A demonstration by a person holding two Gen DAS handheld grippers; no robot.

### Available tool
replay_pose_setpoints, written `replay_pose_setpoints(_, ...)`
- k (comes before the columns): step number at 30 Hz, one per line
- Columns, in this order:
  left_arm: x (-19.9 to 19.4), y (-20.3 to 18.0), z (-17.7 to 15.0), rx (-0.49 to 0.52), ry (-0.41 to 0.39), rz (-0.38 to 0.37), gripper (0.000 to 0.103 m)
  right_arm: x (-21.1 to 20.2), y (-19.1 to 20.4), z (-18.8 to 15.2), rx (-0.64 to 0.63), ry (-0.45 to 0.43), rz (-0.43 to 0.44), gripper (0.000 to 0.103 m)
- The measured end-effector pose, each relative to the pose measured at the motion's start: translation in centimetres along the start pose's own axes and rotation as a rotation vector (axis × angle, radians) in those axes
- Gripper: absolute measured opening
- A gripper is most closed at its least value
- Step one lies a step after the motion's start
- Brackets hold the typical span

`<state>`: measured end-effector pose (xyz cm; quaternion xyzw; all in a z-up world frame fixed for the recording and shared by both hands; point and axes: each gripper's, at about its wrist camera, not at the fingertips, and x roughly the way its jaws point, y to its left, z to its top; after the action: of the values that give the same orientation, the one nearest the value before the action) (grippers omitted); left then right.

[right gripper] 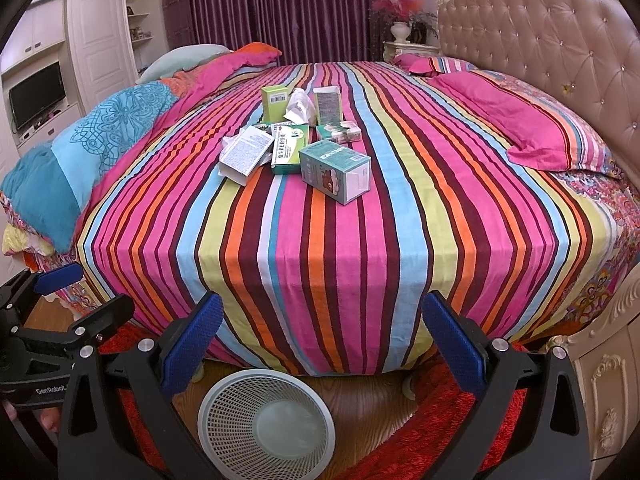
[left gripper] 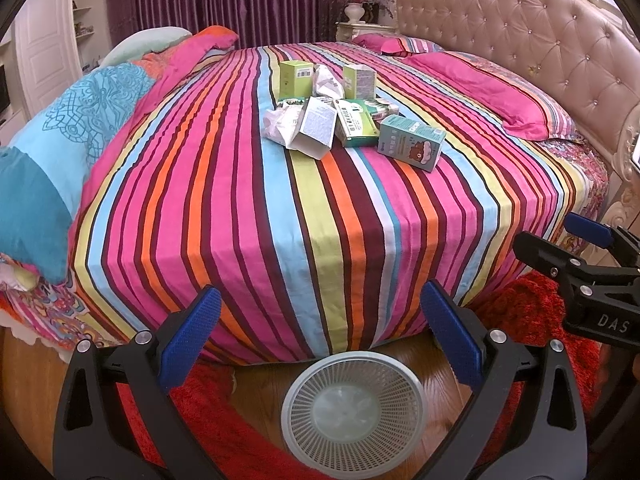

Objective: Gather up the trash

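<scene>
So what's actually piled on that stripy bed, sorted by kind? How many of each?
Cardboard boxes: 6, among them the teal box, a green-and-white box and an opened white box
Crumpled paper: 2, one at the back, one on the pile's left
Total: 8, though overlaps may hide more.

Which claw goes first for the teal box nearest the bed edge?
Probably right. The teal box sits on the right side of the pile, nearer the right claw. Both claws are open and empty; left claw is similarly far.
</scene>
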<state>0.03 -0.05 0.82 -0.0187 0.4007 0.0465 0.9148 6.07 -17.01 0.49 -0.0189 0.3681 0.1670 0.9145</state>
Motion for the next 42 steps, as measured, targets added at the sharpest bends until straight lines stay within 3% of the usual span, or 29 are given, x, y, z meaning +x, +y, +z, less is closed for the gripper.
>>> replay_pose_setpoints(12, 2.8, 0.8, 0.4, -0.029, 0.050, 0.016, 0.097, 2.4, -1.0, 0.5, 0.005, 0.030, 0.030, 0.096)
replay_pose_setpoints(24, 6.0, 0.7, 1.9, 0.011, 0.064, 0.056, 0.097, 4.8, -1.5, 1.3, -0.006, 0.051, 0.095, 0.095)
replay_pose_setpoints(35, 9.6, -0.5, 5.0, 0.081, 0.016, 0.124, 0.097, 7.9, -3.0, 5.3, -0.067, -0.002, 0.156, 0.095)
replay_pose_setpoints(42, 12.0, -0.7, 7.2, 0.095, 0.007, 0.129, 0.097, 10.2, -3.6, 7.3, -0.124, -0.007, 0.161, 0.095)
